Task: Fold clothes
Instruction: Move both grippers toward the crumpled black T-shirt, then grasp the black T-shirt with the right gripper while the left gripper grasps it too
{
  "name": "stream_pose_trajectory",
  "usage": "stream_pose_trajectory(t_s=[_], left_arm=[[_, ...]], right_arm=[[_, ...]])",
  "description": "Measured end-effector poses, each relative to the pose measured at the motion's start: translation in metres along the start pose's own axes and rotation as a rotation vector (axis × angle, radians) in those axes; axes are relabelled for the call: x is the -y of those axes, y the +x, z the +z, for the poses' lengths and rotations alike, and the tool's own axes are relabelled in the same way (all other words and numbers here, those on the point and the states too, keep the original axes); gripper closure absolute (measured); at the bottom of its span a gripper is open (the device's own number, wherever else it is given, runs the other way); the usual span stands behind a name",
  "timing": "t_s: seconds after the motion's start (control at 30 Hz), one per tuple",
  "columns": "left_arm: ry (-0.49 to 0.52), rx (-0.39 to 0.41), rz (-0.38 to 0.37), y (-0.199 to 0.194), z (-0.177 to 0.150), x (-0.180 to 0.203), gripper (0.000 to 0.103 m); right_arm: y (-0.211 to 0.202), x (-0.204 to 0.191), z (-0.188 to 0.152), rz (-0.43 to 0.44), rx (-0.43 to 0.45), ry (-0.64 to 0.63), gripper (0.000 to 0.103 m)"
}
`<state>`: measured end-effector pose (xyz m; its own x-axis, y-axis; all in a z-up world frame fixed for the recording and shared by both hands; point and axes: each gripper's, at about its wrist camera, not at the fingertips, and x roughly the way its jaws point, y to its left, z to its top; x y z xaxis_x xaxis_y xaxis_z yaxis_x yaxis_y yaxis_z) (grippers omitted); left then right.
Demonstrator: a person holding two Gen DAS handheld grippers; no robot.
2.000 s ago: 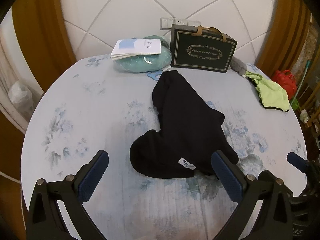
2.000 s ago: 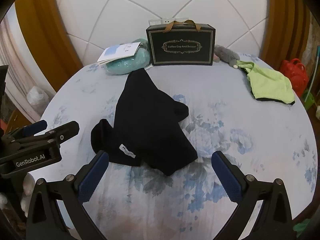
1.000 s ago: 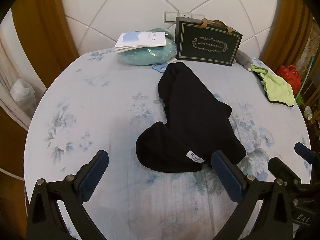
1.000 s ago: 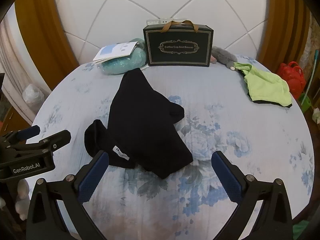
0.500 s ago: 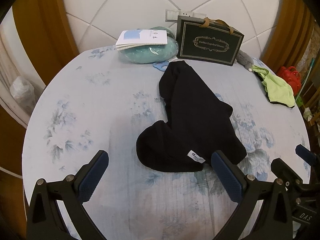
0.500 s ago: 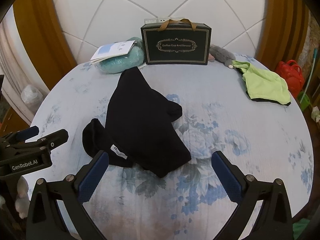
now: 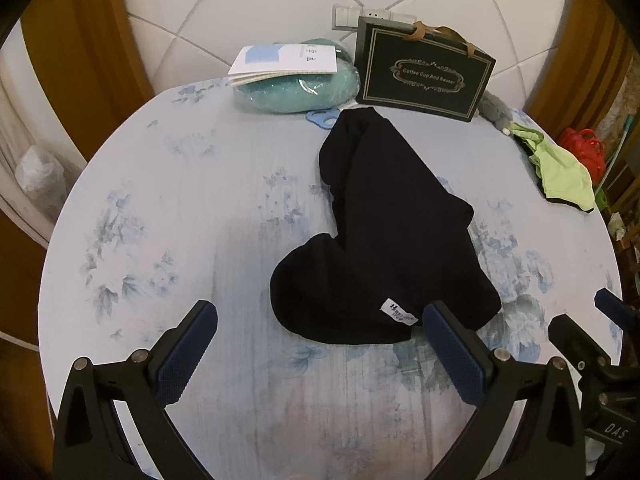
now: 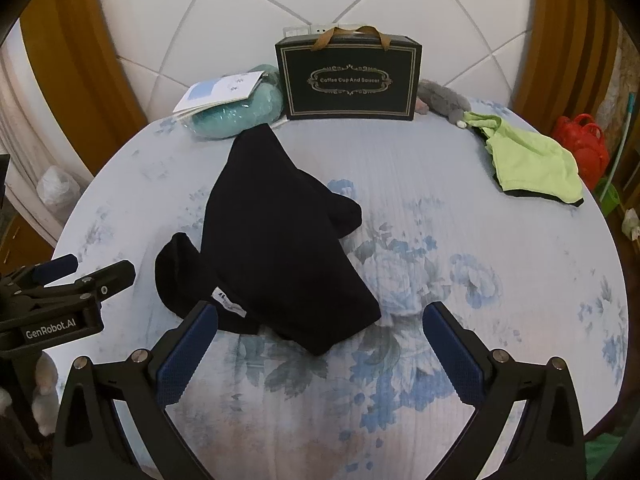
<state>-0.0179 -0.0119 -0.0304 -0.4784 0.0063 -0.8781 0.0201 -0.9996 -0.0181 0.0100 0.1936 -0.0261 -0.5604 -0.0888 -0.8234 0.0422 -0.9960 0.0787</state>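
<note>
A crumpled black garment lies in a heap at the middle of a round table with a blue flowered cloth. A small white label shows on its near edge. My left gripper hovers open just in front of the heap, nothing between its fingers. My right gripper is open too, above the near corner of the garment. A folded lime green garment rests at the table's far right edge.
At the back stand a dark gift box, a teal bundle under papers, and a grey plush toy. A red bag sits beyond the right edge. The left gripper's body shows at the left.
Both grippers have shifted only slightly over the table. The black garment lies as it did.
</note>
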Motion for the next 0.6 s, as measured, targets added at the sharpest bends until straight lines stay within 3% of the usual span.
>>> stream_pose_trajectory(t_s=[0.27, 0.4, 0.6], left_arm=[[0.013, -0.031, -0.010, 0.027, 0.004, -0.005, 0.000], [0.034, -0.068, -0.030, 0.060, 0.000, -0.013, 0.000], [0.081, -0.116, 0.007, 0.108, -0.011, -0.016, 0.000]], right_arm=[[0.020, 0.005, 0.003, 0.012, -0.030, -0.004, 0.000], [0.039, 0.015, 0.001, 0.049, -0.068, 0.007, 0.000], [0.078, 0.024, -0.005, 0.055, -0.146, -0.001, 0.000]])
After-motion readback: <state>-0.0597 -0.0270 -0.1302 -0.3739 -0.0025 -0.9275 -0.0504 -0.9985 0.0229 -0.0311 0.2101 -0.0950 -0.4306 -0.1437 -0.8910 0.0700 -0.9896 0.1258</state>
